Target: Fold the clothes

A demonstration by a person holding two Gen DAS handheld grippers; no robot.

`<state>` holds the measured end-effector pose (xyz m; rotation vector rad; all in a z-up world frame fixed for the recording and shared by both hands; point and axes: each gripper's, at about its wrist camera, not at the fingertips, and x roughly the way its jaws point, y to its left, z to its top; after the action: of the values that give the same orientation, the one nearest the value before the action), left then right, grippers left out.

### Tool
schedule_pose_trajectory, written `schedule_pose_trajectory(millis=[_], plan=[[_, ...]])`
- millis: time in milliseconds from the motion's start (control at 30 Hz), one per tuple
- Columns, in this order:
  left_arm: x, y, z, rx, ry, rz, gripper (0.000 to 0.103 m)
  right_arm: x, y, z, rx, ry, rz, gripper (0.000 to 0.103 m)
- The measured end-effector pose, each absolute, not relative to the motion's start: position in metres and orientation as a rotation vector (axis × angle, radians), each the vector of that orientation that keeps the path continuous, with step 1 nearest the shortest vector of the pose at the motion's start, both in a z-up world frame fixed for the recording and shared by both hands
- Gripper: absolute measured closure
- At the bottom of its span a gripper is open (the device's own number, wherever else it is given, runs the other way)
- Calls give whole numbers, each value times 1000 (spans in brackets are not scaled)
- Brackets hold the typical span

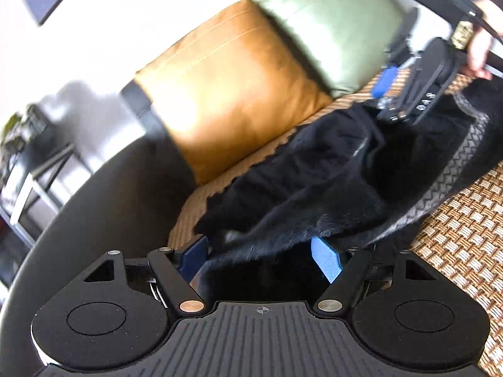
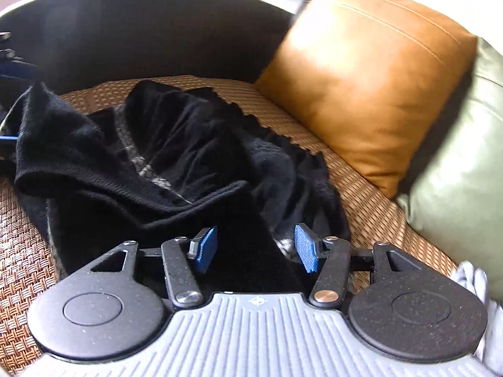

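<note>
A: Woven brown-and-cream seat mat [image 2: 19,251], dark curved chair back behind. One tan leather cushion [image 2: 371,72], one pale green cushion [image 2: 456,172], both leaning at the far side.

B: Item: one black knit garment [image 2: 176,157] with a grey patterned band, lying rumpled on the mat, partly lifted at its near edges.

A: Left gripper [image 1: 261,257]: jaws spread wide, black cloth running between the blue pads; whether they pinch it I cannot tell.

B: Right gripper [image 2: 254,246]: jaws parted, a fold of the garment between the pads, which stand clear of it on the right side. Released, by my reading.

A: Step in hand, as judged: taking hold of two edges to spread the piece flat.

B: Advice: catch a single layer at the hem on each side, close fully, then draw apart evenly so no bunch stays under the fold.
</note>
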<state>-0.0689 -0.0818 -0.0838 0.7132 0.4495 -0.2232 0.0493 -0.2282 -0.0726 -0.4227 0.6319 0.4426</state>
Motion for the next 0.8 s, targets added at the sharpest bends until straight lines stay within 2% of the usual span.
schedule_pose_trajectory(millis=[133,167,200,233,267,300,367,533,633,667,700,800], plan=[[-55,-91,-88,725,447,-286,20,64,-228,-78,-421,634,470,38],[-52,-91,-90,723,457,-296,22,68,-228,-80,-415,643,479,38],[-49,-92,-92,722,466,-306,39,71,-229,-82,-406,657,487,41],[-44,-91,-92,701,502,-314,53,74,-231,-82,-376,685,499,53],[-38,-88,-93,678,542,-322,86,77,-234,-82,-337,718,512,69],[-32,-81,-90,611,576,-323,89,80,-237,-82,-298,751,524,91],[-20,-66,-83,464,642,-323,94,77,-247,-75,-204,742,512,92],[21,-18,-66,9,778,-296,92,74,-270,-55,17,716,456,93],[43,0,-70,-149,850,-267,73,82,-275,-55,103,752,428,93],[48,2,-75,-166,871,-261,59,85,-275,-59,118,766,419,93],[52,5,-80,-181,891,-255,56,87,-275,-63,126,777,412,92],[61,12,-93,-213,934,-246,53,91,-274,-77,137,795,414,86]])
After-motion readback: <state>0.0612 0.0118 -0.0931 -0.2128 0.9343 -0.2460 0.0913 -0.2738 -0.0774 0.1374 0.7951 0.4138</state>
